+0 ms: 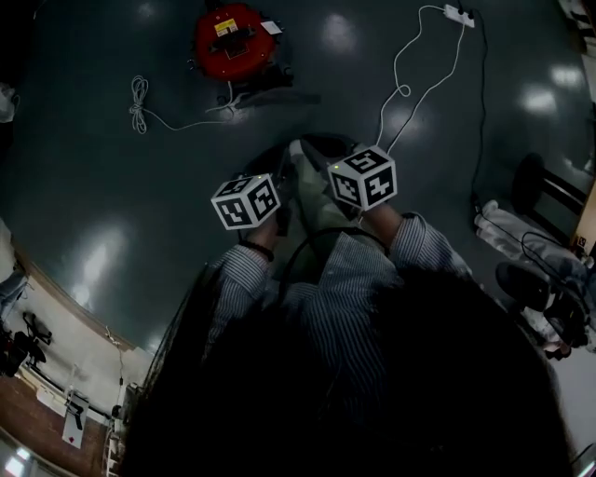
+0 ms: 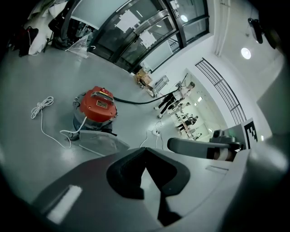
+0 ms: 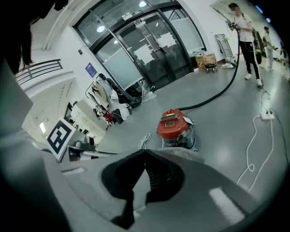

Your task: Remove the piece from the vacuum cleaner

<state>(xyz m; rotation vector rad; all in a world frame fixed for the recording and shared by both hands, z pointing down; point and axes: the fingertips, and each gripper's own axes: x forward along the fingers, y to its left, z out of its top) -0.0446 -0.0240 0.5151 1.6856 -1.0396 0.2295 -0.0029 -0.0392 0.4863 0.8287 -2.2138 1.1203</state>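
Observation:
The red vacuum cleaner (image 1: 235,37) stands on the dark floor well ahead of me, also seen as the vacuum cleaner (image 2: 96,105) and the vacuum cleaner (image 3: 174,124). A pale grey, flat cloth-like piece (image 1: 312,186) hangs between my two grippers, away from the machine. My left gripper (image 2: 145,150) is shut with the piece (image 2: 97,141) spreading out from its tips. My right gripper (image 3: 145,152) is shut too, and the piece (image 3: 183,155) starts right at its tips. The marker cubes of the left gripper (image 1: 247,200) and the right gripper (image 1: 365,177) hide the jaws in the head view.
A white cord (image 1: 140,102) lies coiled left of the vacuum. A second white cable runs to a power strip (image 1: 456,13) at the far right. A black hose (image 3: 217,93) leads away from the vacuum. A person (image 3: 244,27) stands far off by the glass doors.

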